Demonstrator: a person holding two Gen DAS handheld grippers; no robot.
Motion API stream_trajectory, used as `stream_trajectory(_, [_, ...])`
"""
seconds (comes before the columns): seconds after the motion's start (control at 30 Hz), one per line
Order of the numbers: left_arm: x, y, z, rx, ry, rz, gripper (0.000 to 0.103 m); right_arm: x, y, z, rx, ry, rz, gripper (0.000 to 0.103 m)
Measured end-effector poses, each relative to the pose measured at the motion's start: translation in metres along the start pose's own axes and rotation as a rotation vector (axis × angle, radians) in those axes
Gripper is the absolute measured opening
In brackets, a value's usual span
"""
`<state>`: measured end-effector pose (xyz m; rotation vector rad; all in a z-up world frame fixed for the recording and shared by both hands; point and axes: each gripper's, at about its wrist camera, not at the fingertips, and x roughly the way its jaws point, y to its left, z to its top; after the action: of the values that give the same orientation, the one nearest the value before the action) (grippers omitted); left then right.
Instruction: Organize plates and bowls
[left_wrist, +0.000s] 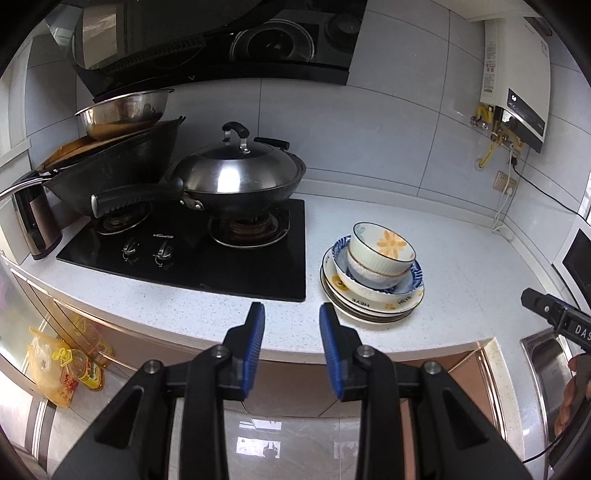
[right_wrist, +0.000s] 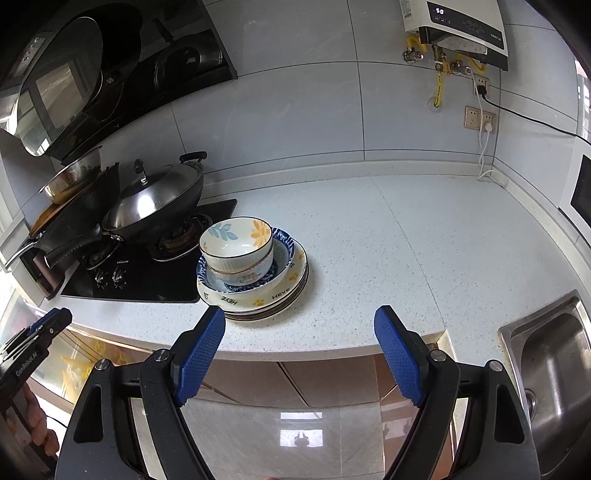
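A stack of dishes stands on the white counter to the right of the stove. On top is a white ribbed bowl with yellow flowers, nested in another ribbed bowl, then a blue-patterned bowl, then a cream "HEYE" plate on more plates. My left gripper is open and empty, short of the counter's front edge, left of the stack. My right gripper is wide open and empty, near the front edge, just right of the stack. Its tip shows at the left wrist view's right edge.
A black gas stove carries a lidded wok and a second wok holding a steel basin. A steel sink lies at the right. A water heater, sockets and cables are on the back wall. The counter spreads right of the stack.
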<state>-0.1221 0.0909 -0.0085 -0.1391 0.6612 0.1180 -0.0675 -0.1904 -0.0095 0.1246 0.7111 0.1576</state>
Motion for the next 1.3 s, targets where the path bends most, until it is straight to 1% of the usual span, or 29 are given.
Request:
stream_trajectory(0.17, [0.001, -0.009, 0.001, 0.029, 0.026, -0.001, 0.029, -0.003, 0.001, -0.002, 0.003, -0.003, 0.0, 0.079])
stream_trajectory(0.4, [-0.001, -0.024, 0.003, 0.079, 0.019, -0.016, 0.029, -0.005, 0.0, -0.003, 0.003, -0.006, -0.01, 0.079])
stream_trajectory(0.77, [0.002, -0.036, 0.004, 0.089, 0.024, -0.057, 0.03, -0.009, -0.008, -0.006, 0.022, -0.003, -0.031, 0.079])
stream_trajectory(0.83, [0.001, -0.037, 0.004, 0.095, 0.021, -0.051, 0.049, -0.009, -0.009, -0.006, 0.024, -0.003, -0.032, 0.079])
stream_trajectory(0.87, [0.001, -0.038, 0.004, 0.097, 0.015, -0.046, 0.067, -0.01, -0.009, -0.006, 0.024, -0.005, -0.033, 0.079])
stream_trajectory(0.9, [-0.001, -0.037, 0.003, 0.095, 0.007, -0.05, 0.072, -0.01, -0.009, -0.006, 0.024, -0.006, -0.033, 0.079])
stream_trajectory(1.03, [-0.003, -0.038, 0.004, 0.105, -0.004, -0.058, 0.073, -0.01, -0.009, -0.006, 0.023, -0.005, -0.034, 0.079])
stream_trajectory(1.23, [-0.002, -0.042, 0.002, 0.128, 0.012, -0.06, 0.073, -0.011, -0.009, -0.007, 0.024, -0.006, -0.033, 0.079])
stream_trajectory(1.3, [0.0, -0.043, 0.001, 0.128, 0.018, -0.055, 0.081, -0.011, -0.01, -0.008, 0.025, -0.007, -0.034, 0.079])
